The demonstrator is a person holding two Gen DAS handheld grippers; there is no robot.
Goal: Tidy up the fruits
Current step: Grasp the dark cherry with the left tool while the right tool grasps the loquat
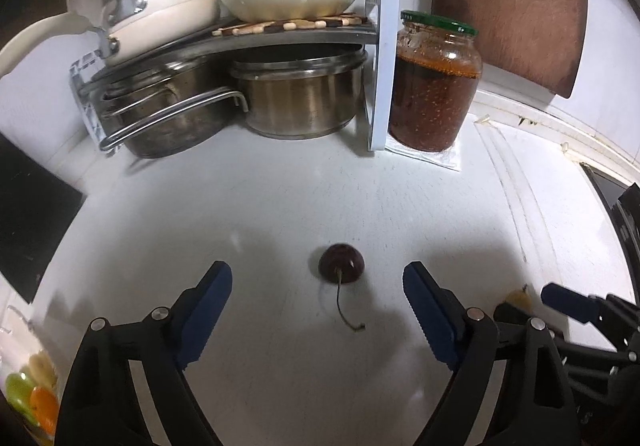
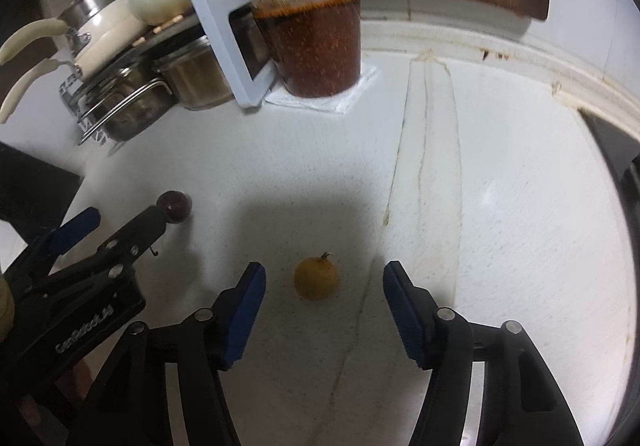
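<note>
Pre-grasp, I judged. My left gripper [image 1: 318, 278] stood released, straddling the cherry [image 1: 341, 263] on the counter [image 1: 280, 186]; right gripper [image 2: 324, 278] likewise spread around the yellow fruit [image 2: 317, 278]. Next: lower, close gently.

My left gripper [image 1: 318, 278] and right gripper [image 2: 324, 278] share black linkage arms, silver rivets, ridged blue finger pads [image 1: 216, 298]; white lettering marks the left's arm.
</note>
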